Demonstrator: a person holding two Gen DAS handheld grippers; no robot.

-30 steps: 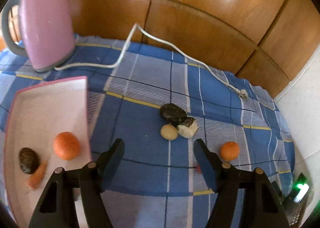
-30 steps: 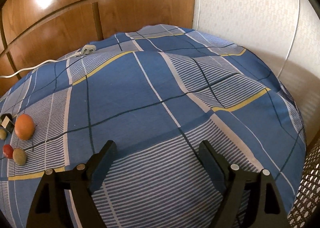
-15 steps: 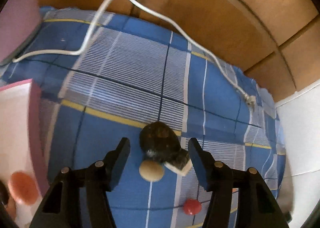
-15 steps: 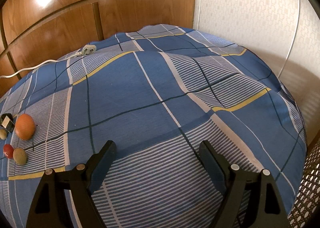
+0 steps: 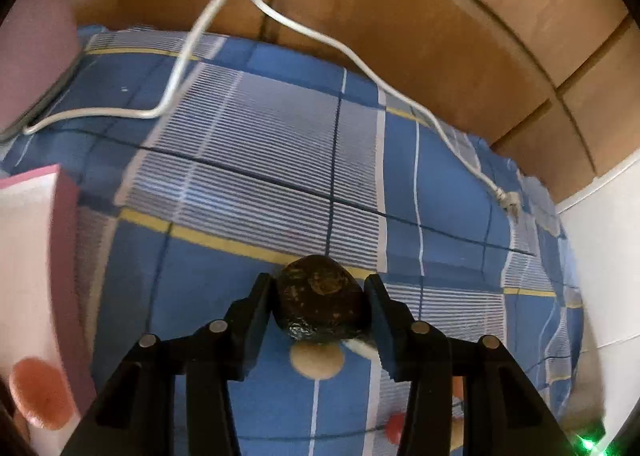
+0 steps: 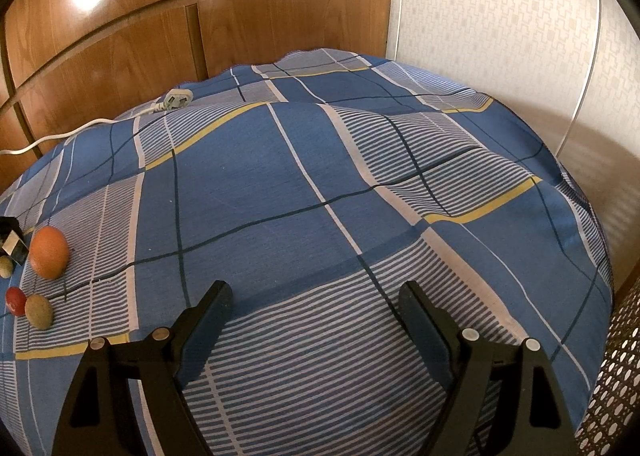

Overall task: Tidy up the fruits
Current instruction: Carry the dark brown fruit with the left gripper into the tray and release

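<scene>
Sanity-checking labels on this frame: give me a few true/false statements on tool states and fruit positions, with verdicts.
1. The left tool has the dark avocado between its fingers. True.
2. The right tool holds the orange. False: it is open with nothing in it, and the orange lies on the blue plaid cloth.
3. A small red fruit and a tan fruit lie side by side on the cloth. True.
4. The white plug is in a wall socket. False: it lies loose on the cloth.
5. The pink tray holds nothing. False: an orange-coloured fruit sits in it.
</scene>
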